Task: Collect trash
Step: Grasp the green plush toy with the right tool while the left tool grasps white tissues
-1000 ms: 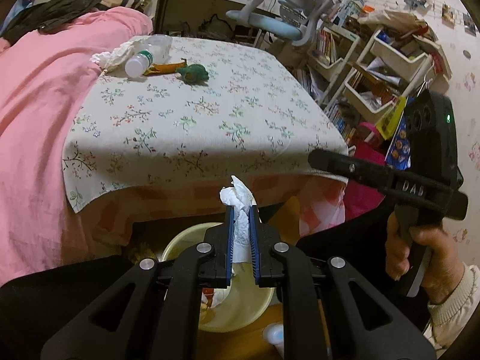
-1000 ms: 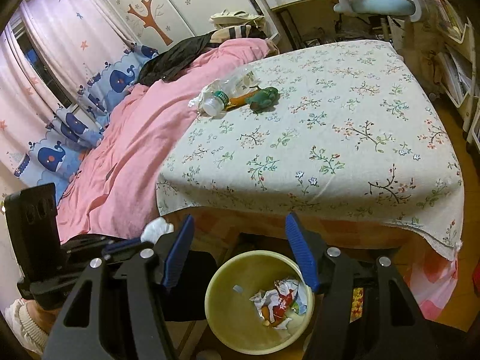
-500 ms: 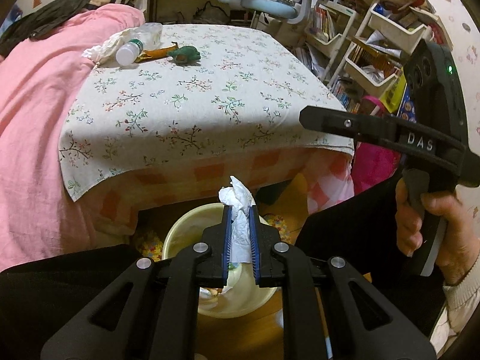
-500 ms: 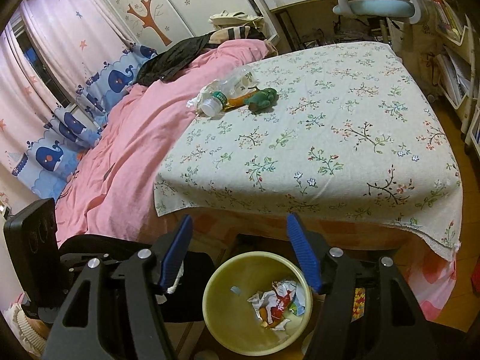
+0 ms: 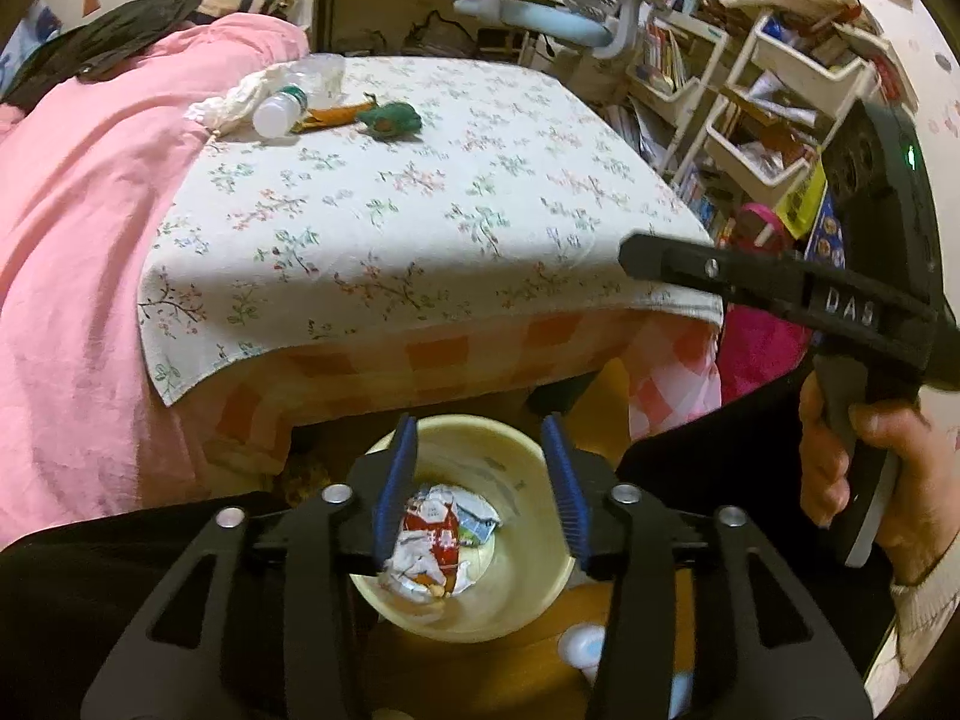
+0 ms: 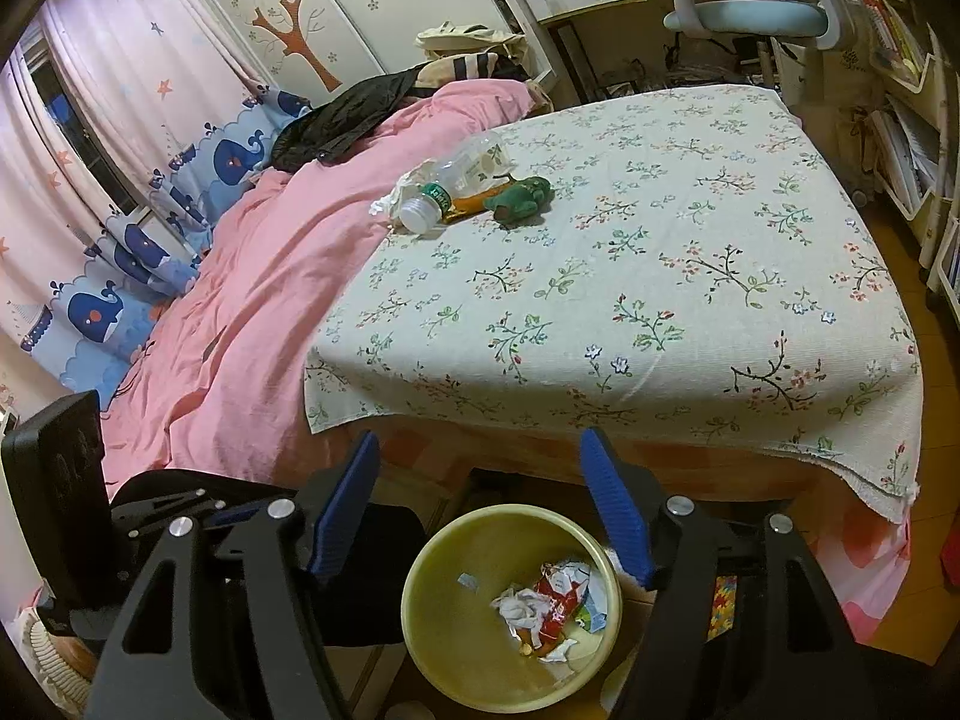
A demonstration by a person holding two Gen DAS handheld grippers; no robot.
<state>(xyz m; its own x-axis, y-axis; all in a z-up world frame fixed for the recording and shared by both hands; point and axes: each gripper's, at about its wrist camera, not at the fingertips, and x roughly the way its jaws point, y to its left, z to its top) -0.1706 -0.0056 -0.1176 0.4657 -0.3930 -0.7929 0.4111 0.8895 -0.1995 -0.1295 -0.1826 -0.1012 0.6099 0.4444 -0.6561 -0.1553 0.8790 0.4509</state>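
Observation:
A yellow trash bin (image 5: pixel 540 594) (image 6: pixel 438 648) stands on the floor at the foot of the bed. It holds a white tissue (image 6: pixel 521 607) and crumpled wrappers (image 5: pixel 441 531). My left gripper (image 5: pixel 480 492) is open and empty right above the bin. My right gripper (image 6: pixel 480 510) is open and empty above the bin's far rim. On the bed lie a clear plastic bottle (image 6: pixel 456 180) (image 5: pixel 288 102), an orange wrapper (image 6: pixel 471 203), a green crumpled item (image 6: pixel 519 197) (image 5: pixel 390 117) and a white tissue (image 5: pixel 231 102).
The bed has a floral cloth (image 6: pixel 630 276) and a pink duvet (image 6: pixel 252 300). Shelves (image 5: pixel 768 90) with books stand to the right. A desk chair (image 6: pixel 756 6) is behind the bed. The right hand holding its gripper (image 5: pixel 852 462) shows in the left wrist view.
My left gripper opened and let go of the white tissue, which now lies in the bin. The right gripper stayed open and barely moved.

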